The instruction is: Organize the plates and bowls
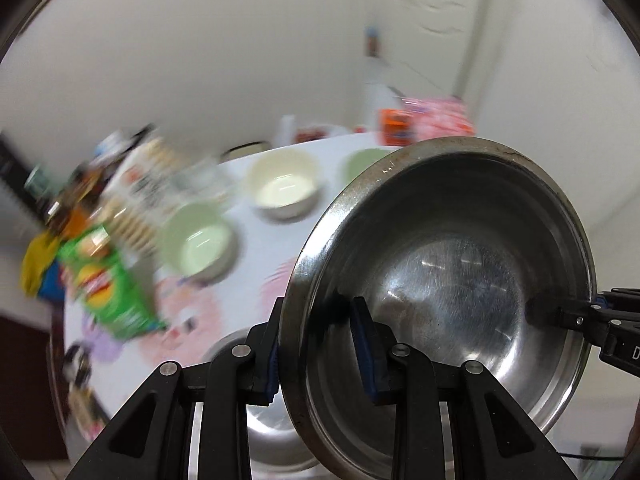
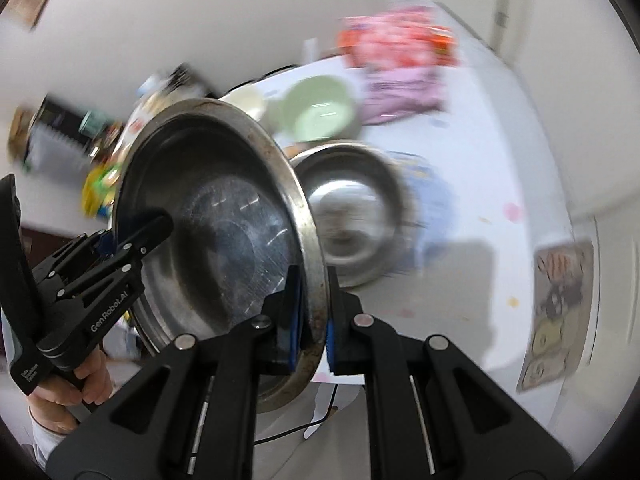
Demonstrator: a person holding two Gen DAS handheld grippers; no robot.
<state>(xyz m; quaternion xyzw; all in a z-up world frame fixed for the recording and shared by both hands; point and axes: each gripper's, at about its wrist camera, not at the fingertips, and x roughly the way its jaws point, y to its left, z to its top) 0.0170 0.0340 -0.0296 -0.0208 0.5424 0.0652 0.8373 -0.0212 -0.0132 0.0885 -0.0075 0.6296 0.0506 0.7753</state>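
Both the left gripper [image 1: 322, 344] and right gripper [image 2: 312, 320] are clamped on the rim of a steel bowl [image 1: 452, 280] held tilted above the table [image 2: 480, 184], while a second steel bowl [image 2: 352, 208], two green bowls [image 1: 198, 240] and a cream bowl [image 1: 284, 186] sit unstacked, so most of the task remains.

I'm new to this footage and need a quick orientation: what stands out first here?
A large steel bowl fills both views, held up tilted above the table, the left gripper and right gripper each clamped on opposite sides of its rim. Below it a second steel bowl sits on the white table, with two green bowls and a cream bowl behind.
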